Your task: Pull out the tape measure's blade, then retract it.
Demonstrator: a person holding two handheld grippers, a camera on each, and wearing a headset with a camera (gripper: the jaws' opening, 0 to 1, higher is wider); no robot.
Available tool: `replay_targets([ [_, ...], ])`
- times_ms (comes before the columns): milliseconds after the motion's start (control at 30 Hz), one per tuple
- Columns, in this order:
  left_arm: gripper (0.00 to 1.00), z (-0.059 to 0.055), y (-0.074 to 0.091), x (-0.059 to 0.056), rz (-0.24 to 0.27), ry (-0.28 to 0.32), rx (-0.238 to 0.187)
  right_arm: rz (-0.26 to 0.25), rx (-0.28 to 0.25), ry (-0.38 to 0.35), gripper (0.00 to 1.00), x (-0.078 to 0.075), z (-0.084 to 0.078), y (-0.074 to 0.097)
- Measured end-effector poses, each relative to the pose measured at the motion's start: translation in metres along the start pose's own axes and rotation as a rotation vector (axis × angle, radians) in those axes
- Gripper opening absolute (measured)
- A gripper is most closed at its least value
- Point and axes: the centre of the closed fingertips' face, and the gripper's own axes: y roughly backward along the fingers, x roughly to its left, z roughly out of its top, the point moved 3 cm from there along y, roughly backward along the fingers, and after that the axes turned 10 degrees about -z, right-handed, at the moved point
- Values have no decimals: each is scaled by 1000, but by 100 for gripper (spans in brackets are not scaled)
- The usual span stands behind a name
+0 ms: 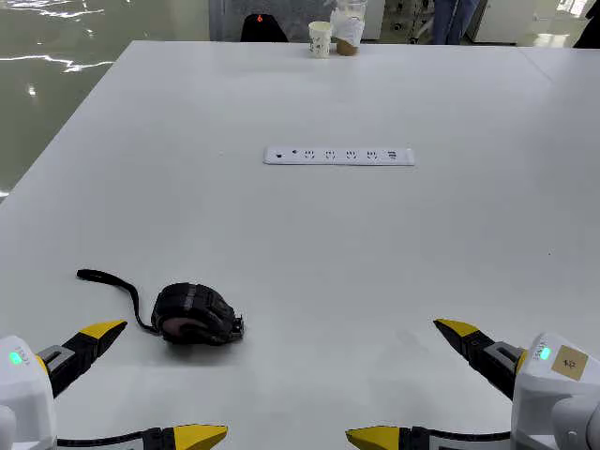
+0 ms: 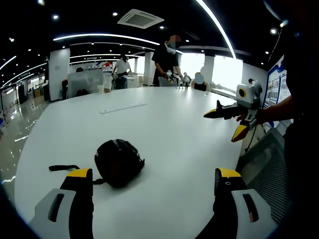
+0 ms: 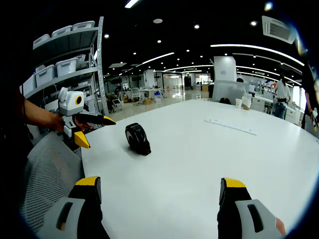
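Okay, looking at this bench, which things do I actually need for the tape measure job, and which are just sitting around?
For the job:
tape measure, with its black strap
left claw and right claw, both open and holding nothing

Just lying about:
power strip
cups at the far edge of the table

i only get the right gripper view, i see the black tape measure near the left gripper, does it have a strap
observer: yes, the tape measure has a black strap lying on the table, trailing from the end nearer the left gripper.
operator: where's the blade tip
observer: a small tab shows at the opposite end, facing the right gripper's side; no blade is out.
operator: anything plugged into the white strip farther out
observer: no, the power strip's sockets all look empty.
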Motion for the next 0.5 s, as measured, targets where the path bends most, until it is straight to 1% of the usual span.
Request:
replay_targets([
  [500, 99, 0, 1, 1, 4, 2, 1, -6, 2, 9, 99, -1, 0, 1],
])
